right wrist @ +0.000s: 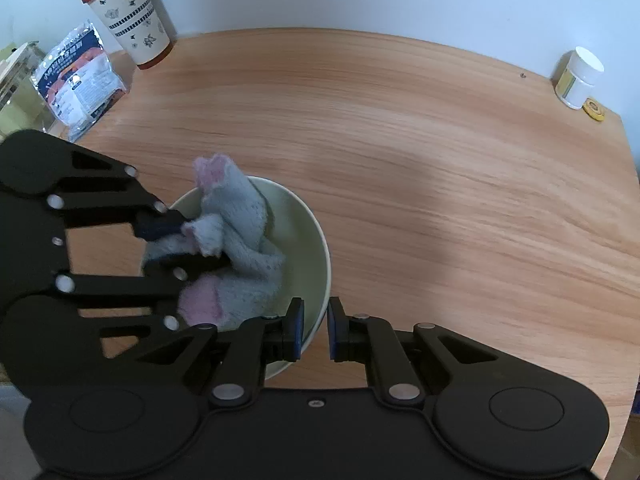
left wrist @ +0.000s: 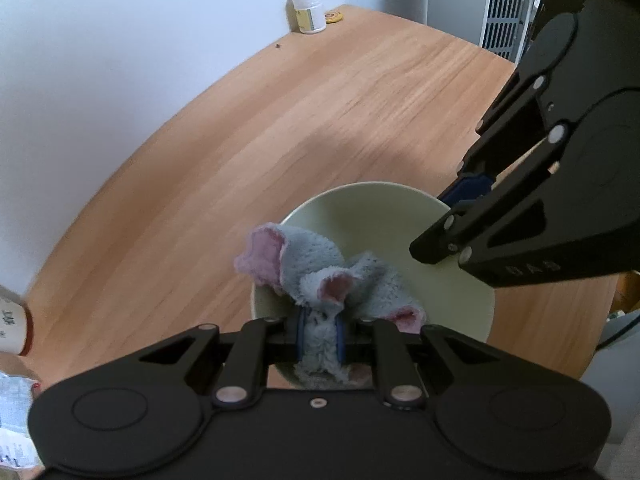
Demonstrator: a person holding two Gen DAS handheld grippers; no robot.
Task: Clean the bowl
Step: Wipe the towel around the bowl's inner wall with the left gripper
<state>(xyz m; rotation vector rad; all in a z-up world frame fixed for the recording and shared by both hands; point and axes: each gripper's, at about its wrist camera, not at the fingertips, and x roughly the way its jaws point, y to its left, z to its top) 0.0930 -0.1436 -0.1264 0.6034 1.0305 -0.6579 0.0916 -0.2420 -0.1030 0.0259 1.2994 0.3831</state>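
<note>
A pale green bowl (left wrist: 400, 216) (right wrist: 298, 236) stands on the wooden table. A fluffy grey cloth with pink edging (left wrist: 316, 260) (right wrist: 240, 216) is bunched up inside it. My left gripper (left wrist: 320, 340) (right wrist: 192, 240) is shut on the cloth and holds it down in the bowl. My right gripper (right wrist: 315, 330) (left wrist: 452, 208) is shut on the near rim of the bowl, one finger inside the wall and one outside. In the left wrist view the right gripper reaches in from the right to the bowl's far right rim.
The wooden table (left wrist: 320, 100) (right wrist: 440, 160) backs onto a white wall. A white jar (left wrist: 308, 10) (right wrist: 578, 76) and a small yellow disc (left wrist: 334, 17) (right wrist: 593, 109) sit at one far corner. A red-lidded cup (right wrist: 132, 16) and a foil packet (right wrist: 78, 80) stand at the other.
</note>
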